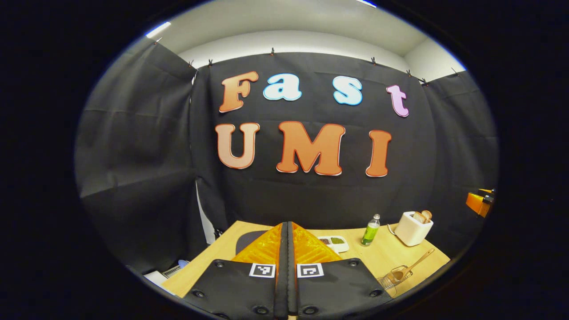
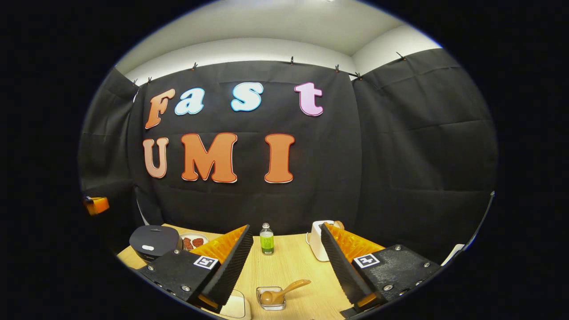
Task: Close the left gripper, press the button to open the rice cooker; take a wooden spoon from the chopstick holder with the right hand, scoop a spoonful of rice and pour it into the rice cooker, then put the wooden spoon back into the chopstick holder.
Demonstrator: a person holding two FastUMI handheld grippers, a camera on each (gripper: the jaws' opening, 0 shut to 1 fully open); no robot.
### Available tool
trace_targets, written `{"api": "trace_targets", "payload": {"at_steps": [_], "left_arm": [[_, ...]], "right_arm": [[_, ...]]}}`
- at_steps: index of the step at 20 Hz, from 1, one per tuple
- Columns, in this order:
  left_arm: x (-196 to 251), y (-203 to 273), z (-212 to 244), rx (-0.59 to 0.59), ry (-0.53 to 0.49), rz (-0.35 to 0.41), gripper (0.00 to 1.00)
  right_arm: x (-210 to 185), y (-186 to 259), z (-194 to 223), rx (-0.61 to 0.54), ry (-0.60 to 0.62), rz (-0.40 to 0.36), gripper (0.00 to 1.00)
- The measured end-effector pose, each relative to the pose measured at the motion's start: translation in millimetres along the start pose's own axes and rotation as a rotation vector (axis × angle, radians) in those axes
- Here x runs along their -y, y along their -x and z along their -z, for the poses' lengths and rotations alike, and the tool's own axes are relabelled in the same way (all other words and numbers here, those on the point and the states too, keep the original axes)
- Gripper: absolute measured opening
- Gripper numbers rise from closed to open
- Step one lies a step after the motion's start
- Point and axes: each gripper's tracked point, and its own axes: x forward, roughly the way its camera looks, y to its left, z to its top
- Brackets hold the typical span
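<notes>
My left gripper [image 1: 287, 227] is shut with nothing between its fingers, held above the table's near left part. The dark rice cooker [image 2: 153, 242] stands at the table's left with its lid down; in the left gripper view a grey part of the rice cooker [image 1: 247, 241] shows just behind the fingers. My right gripper [image 2: 286, 229] is open and holds nothing, above the table's front. A wooden spoon [image 2: 289, 288] lies with its bowl in a small glass dish [image 2: 271, 297] below and between the fingers. The white chopstick holder [image 2: 316, 240] stands at the back right, with wooden tops sticking out of it [image 1: 422, 216].
A green bottle [image 2: 266, 240] stands at the back middle of the wooden table [image 2: 293, 266]. A small divided dish [image 1: 334, 242] sits beside the cooker. A white object [image 2: 238, 306] lies at the front edge. The other gripper [image 2: 95, 205] hangs at the far left.
</notes>
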Motion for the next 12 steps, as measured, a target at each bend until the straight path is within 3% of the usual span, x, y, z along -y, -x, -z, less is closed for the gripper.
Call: {"api": "trace_targets", "payload": {"at_steps": [6,12], "left_arm": [[12.1,-52.0,57.9,-0.160,0.057,0.037,0.04],[11.1,-94.4,108.5,-0.296,0.017,0.042,0.04]], "right_arm": [[1.1,1.3,5.9,-0.017,0.021,0.008,0.95],[7.2,3.2,18.3,-0.056,0.011,0.023,0.95]]}}
